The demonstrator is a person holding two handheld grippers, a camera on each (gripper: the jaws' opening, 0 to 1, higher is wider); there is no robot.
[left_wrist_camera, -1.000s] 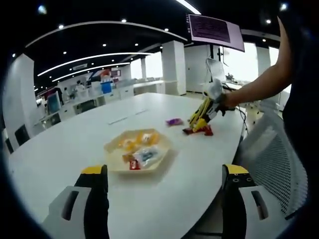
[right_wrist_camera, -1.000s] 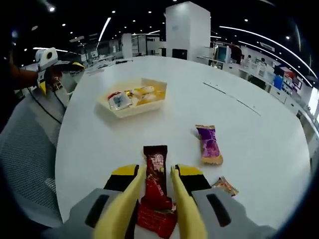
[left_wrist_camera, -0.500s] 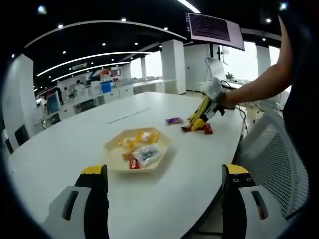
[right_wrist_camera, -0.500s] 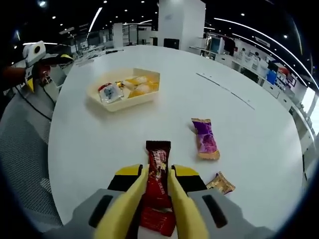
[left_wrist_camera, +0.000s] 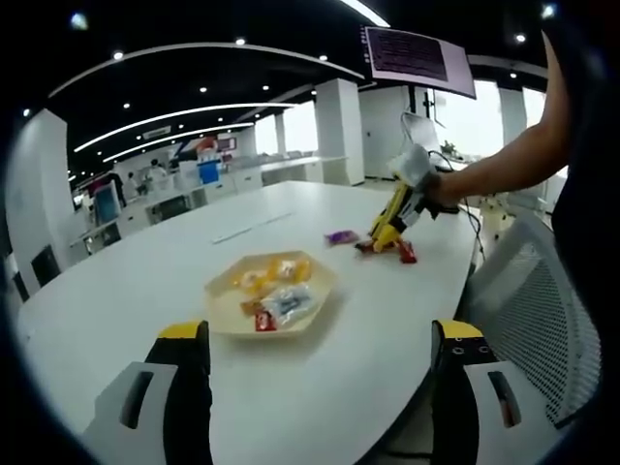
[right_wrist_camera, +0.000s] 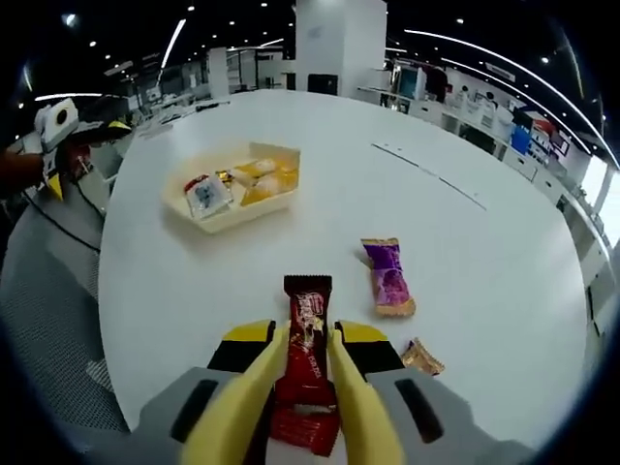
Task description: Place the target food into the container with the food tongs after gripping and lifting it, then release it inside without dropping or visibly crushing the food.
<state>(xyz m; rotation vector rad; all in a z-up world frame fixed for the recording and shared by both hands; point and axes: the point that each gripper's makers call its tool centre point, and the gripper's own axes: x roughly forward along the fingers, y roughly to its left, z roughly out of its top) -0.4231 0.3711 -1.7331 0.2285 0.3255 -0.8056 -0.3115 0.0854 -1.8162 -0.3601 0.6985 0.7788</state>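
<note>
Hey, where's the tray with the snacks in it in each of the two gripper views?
Left gripper view: the tray sits low and centre-left on the white table, just above that view's own jaws.
Right gripper view: the tray lies upper left, beyond the red snack bar.
Shared landmark: the purple snack packet on the table.

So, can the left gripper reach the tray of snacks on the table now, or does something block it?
Probably yes. The left gripper is open and points toward the tray, with bare white table between them. The right gripper works farther off.
</note>
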